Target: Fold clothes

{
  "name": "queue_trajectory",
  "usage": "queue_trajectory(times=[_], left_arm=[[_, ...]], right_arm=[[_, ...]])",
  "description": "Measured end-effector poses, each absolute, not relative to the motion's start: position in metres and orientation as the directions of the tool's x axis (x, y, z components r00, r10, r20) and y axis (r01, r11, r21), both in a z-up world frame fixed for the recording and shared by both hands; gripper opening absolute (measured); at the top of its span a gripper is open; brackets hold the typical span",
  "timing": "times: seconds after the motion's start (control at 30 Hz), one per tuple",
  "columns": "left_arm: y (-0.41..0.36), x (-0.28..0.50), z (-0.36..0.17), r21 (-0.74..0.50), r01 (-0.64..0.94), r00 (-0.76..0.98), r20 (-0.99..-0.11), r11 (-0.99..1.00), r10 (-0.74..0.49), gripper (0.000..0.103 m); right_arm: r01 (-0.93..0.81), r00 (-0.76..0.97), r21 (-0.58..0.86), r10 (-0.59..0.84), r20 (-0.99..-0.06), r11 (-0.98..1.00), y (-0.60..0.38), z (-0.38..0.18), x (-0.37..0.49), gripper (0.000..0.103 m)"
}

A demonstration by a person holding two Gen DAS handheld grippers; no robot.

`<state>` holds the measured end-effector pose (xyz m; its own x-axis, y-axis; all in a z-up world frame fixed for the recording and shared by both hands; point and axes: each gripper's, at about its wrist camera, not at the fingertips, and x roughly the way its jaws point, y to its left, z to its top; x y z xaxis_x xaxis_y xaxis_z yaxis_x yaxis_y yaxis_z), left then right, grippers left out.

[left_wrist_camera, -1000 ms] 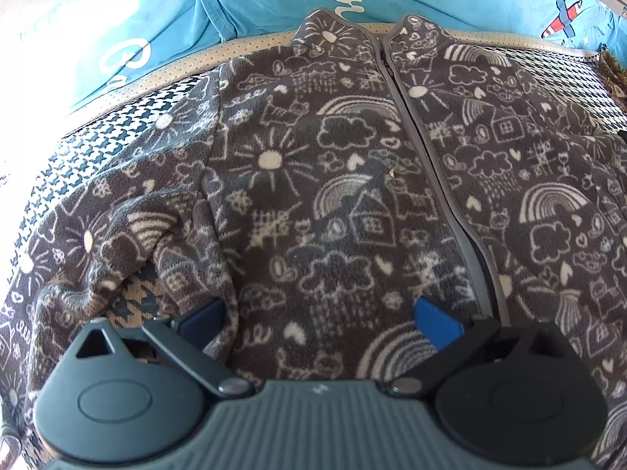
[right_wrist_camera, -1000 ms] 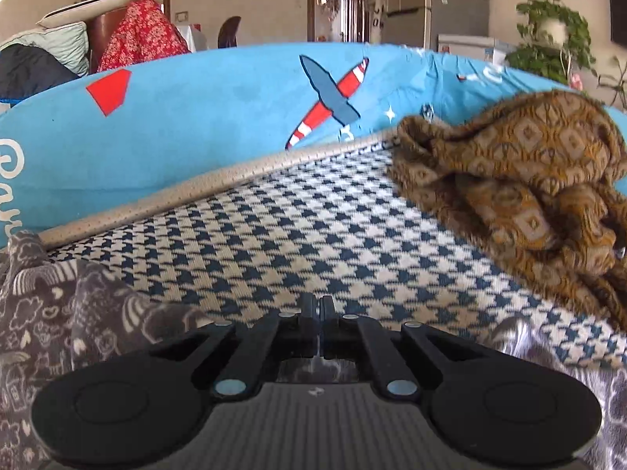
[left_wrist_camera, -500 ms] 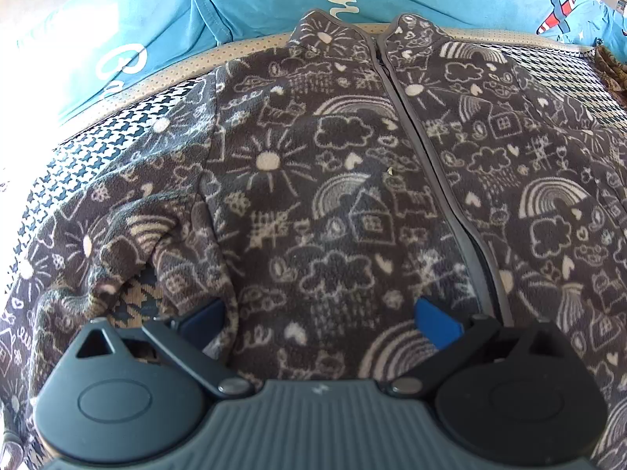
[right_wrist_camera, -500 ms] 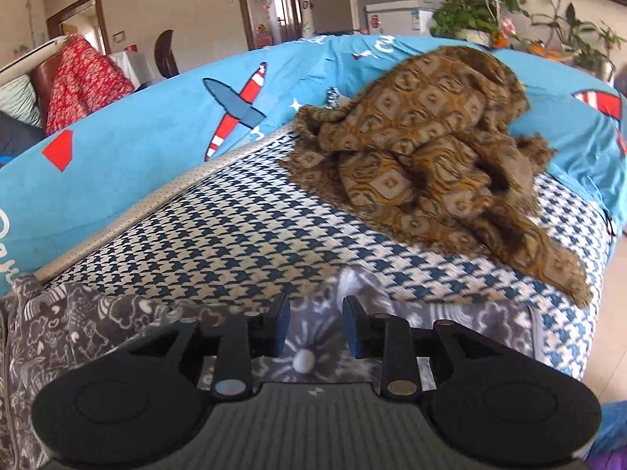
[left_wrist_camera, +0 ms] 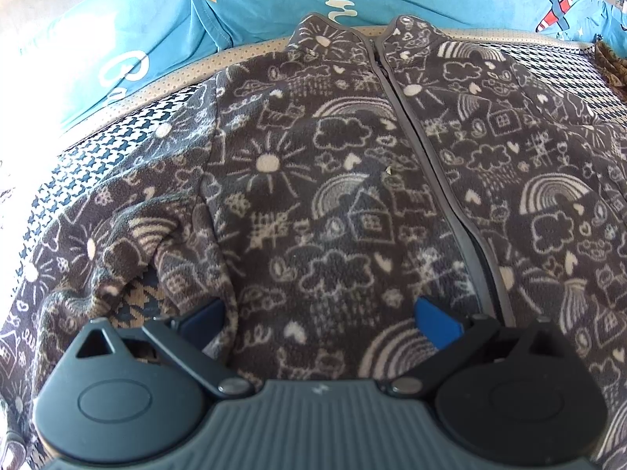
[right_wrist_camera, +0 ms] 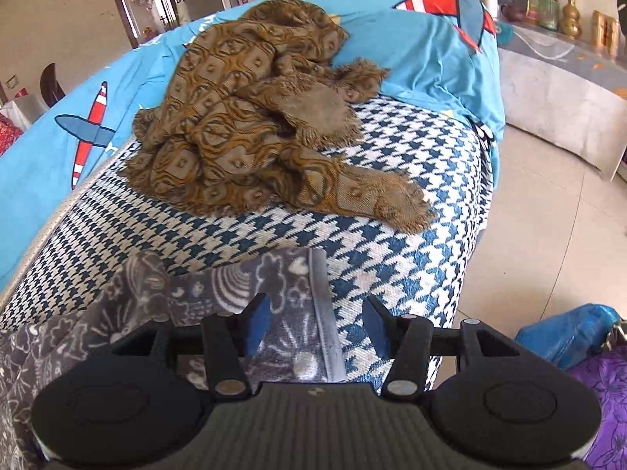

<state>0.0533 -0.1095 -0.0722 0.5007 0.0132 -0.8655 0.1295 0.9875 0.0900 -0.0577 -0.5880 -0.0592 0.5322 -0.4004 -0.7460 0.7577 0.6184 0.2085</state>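
Fleece jacket (left_wrist_camera: 352,196) on houndstooth sofa (right_wrist_camera: 392,243), right tool (right_wrist_camera: 317,323) opening over sleeve cuff (right_wrist_camera: 321,313)

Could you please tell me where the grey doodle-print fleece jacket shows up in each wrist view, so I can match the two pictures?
Left wrist: the fleece jacket fills most of the picture, zipped, collar at the top.
Right wrist: only its sleeve end shows, at lower left, reaching between the fingers.
Shared landmark: the houndstooth cover under it.
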Motion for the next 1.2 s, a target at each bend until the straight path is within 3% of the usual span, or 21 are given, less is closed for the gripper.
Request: queue_trajectory(times=[0.17, 0.3, 0.4, 0.47, 0.77, 0.9, 0.97, 1.07, 1.2], left_arm=[[-0.110, 0.054, -0.073, 0.096, 0.131, 0.504, -0.864, 0.987, 0.017, 0.103], [-0.110, 0.053, -0.073, 0.097, 0.130, 0.505, -0.863, 0.987, 0.018, 0.103], [-0.111, 0.053, -0.074, 0.099, 0.132, 0.507, -0.862, 0.986, 0.019, 0.103], [-0.111, 0.053, -0.074, 0.098, 0.133, 0.507, -0.862, 0.986, 0.018, 0.103], [-0.111, 0.053, -0.074, 0.101, 0.134, 0.508, -0.861, 0.986, 0.019, 0.103], [-0.111, 0.053, -0.074, 0.103, 0.134, 0.510, -0.860, 0.986, 0.021, 0.103], [-0.112, 0.053, -0.074, 0.105, 0.132, 0.511, -0.859, 0.986, 0.023, 0.103], [-0.113, 0.051, -0.073, 0.109, 0.128, 0.516, -0.856, 0.986, 0.027, 0.103], [-0.114, 0.049, -0.071, 0.107, 0.122, 0.527, -0.849, 0.987, 0.027, 0.103]], right_arm=[[0.747, 0.539, 0.229, -0.367, -0.758, 0.624, -0.590, -0.071, -0.053, 0.052], [0.730, 0.529, 0.156, -0.406, -0.745, 0.665, -0.578, -0.071, -0.044, 0.053], [0.705, 0.541, 0.116, -0.425, -0.726, 0.700, -0.569, -0.070, -0.038, 0.036], [0.692, 0.554, 0.100, -0.437, -0.709, 0.715, -0.563, -0.066, -0.035, 0.006], [0.808, 0.393, -0.142, -0.703, -0.592, 0.571, -0.556, -0.035, -0.046, 0.007], [0.838, 0.329, -0.135, -0.688, -0.647, 0.528, -0.572, -0.047, -0.047, 0.009], [0.851, 0.310, -0.127, -0.683, -0.661, 0.509, -0.577, -0.050, -0.048, 0.019], [0.836, 0.387, -0.073, -0.679, -0.624, 0.543, -0.567, -0.038, -0.050, 0.030], [0.745, 0.514, 0.006, -0.568, -0.643, 0.667, -0.546, -0.033, -0.037, 0.032]])
